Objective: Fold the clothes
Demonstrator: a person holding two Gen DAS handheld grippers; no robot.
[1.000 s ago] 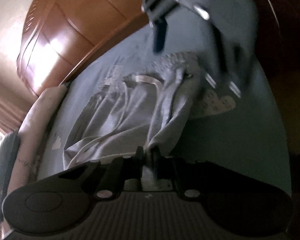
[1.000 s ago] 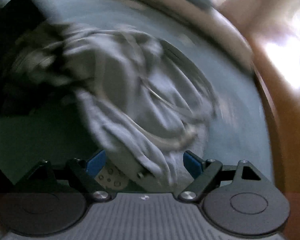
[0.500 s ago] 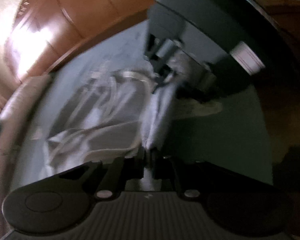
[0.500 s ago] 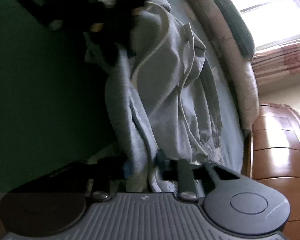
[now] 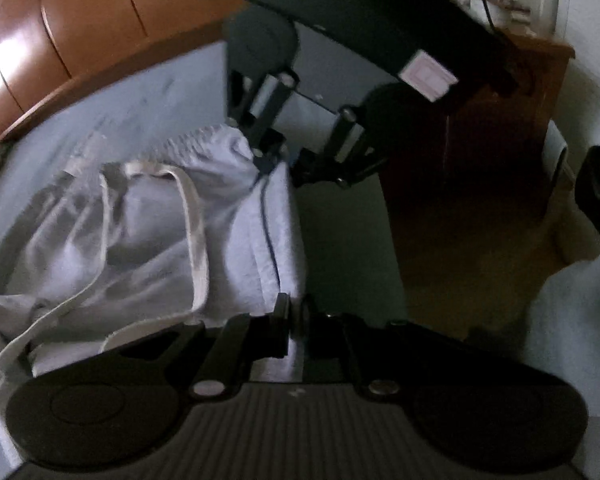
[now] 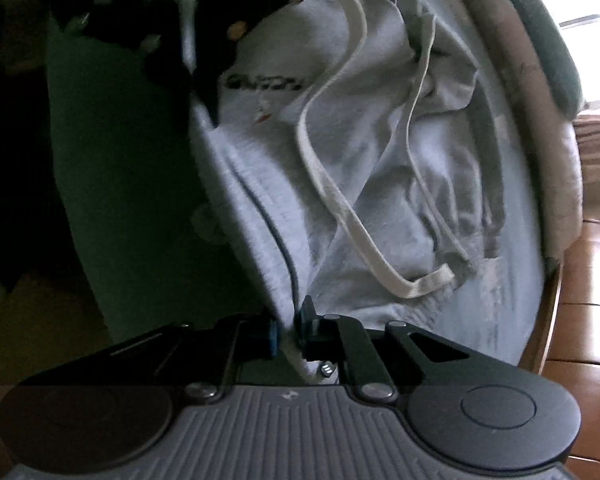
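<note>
Grey sweatpants (image 5: 148, 240) lay crumpled on the blue bed (image 5: 140, 108), one edge drawn between two grippers. The left gripper (image 5: 294, 320) had its fingers pinching that edge. The right gripper (image 6: 286, 332) was closing its fingers on the same hem, cloth between them. The fabric appeared soft, light and limp; hems and waistband offered the firmest hold.

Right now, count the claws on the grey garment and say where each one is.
2. The left claw is shut on one end of the grey garment's folded edge. The right claw, its jaws closing with cloth between them, pinches the other end. Neither is hidden.
</note>
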